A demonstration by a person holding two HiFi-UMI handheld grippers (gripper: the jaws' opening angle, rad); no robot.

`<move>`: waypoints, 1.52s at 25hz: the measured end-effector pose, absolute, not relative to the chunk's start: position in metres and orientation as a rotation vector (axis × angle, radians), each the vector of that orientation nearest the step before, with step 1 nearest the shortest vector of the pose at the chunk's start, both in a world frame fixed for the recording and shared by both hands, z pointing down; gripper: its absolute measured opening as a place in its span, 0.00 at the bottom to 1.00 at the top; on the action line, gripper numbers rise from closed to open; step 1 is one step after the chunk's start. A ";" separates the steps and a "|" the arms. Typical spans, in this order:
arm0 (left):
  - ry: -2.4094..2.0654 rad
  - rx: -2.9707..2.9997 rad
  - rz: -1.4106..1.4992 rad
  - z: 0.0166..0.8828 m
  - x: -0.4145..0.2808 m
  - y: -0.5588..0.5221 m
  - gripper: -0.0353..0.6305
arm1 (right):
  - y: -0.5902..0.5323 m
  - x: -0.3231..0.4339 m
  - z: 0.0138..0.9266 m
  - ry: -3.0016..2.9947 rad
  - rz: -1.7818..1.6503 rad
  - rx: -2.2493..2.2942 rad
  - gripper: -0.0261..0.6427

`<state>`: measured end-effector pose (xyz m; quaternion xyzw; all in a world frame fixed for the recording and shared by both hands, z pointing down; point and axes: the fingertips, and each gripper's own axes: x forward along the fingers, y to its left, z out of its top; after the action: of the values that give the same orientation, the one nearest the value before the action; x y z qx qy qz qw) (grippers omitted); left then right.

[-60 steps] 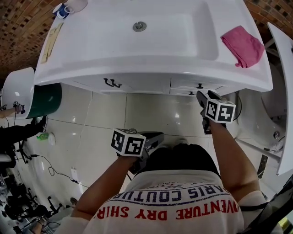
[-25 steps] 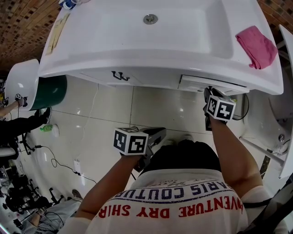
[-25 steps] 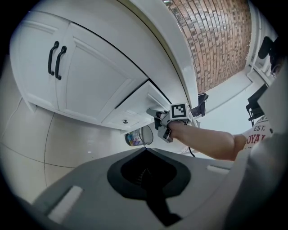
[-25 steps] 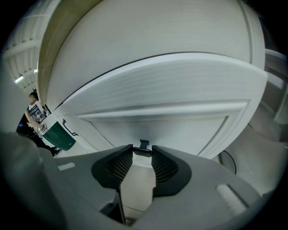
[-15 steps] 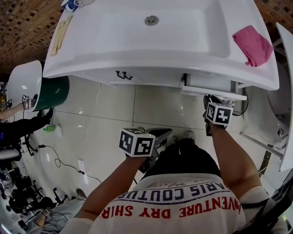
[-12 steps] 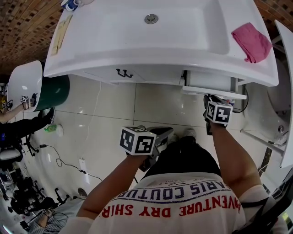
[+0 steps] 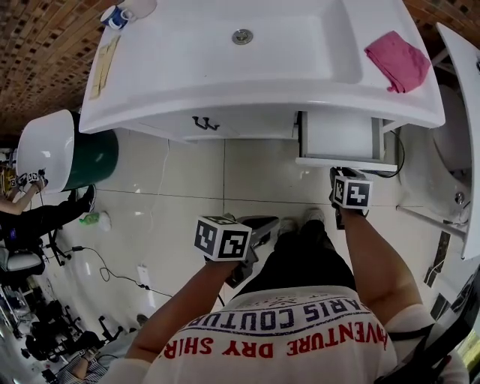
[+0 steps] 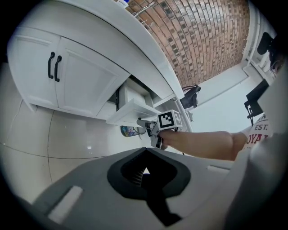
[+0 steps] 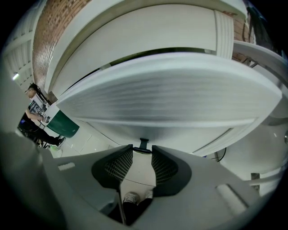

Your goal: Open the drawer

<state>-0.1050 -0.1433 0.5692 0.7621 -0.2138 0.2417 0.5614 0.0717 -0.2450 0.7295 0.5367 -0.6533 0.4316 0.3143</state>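
We are finding the right tongs (image 9: 143, 151) pinching the small black drawer handle (image 9: 143, 144) between their tips, the two ribbed pads sitting only a narrow gap apart with the handle lying across that gap. The left tongs (image 8: 145, 157) are staying out of it: their jaws are resting together with nothing between them, hanging low in front of the person's body, well apart from the cabinet. Just beyond the right tongs, the white drawer (image 7: 337, 139) is standing open, its front panel (image 7: 341, 161) jutting clear of the vanity face at the right end of the unit, below the basin. To the left of it we are seeing the closed cabinet doors (image 7: 217, 124) with their pair of black pulls (image 7: 204, 122). Above, the white washbasin surface (image 7: 225, 90) is carrying a pink cloth (image 7: 396, 60) at its right end and a blue-and-white cup (image 7: 120, 13) at its far left corner, with the drain (image 7: 242, 36) in the bowl between them. A dark green bin (image 7: 94, 159) is standing on the pale tiled floor (image 7: 187, 195) beside the vanity's left end.
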 end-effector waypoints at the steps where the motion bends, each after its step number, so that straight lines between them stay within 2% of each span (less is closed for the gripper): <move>1: -0.498 1.798 0.574 0.568 -0.105 -0.141 0.03 | -0.241 0.071 0.730 -1.717 1.141 1.420 0.24; 27: -0.359 1.836 0.673 0.572 -0.095 -0.116 0.03 | -0.198 0.066 0.730 -1.717 1.155 1.472 0.24; 31: -0.344 1.838 0.664 0.571 -0.096 -0.116 0.03 | -0.199 0.066 0.726 -1.685 1.217 1.460 0.26; 34: -0.341 1.837 0.661 0.572 -0.098 -0.114 0.03 | -0.189 0.063 0.726 -1.709 1.241 1.402 0.33; 38: -0.344 1.841 0.631 0.573 -0.094 -0.117 0.03 | -0.153 0.065 0.717 -1.730 1.372 1.267 0.26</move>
<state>-0.0938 -0.1169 0.5729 0.7778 -0.1453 0.2665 0.5503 0.0649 -0.1525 0.7173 0.4757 -0.6496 0.5152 0.2937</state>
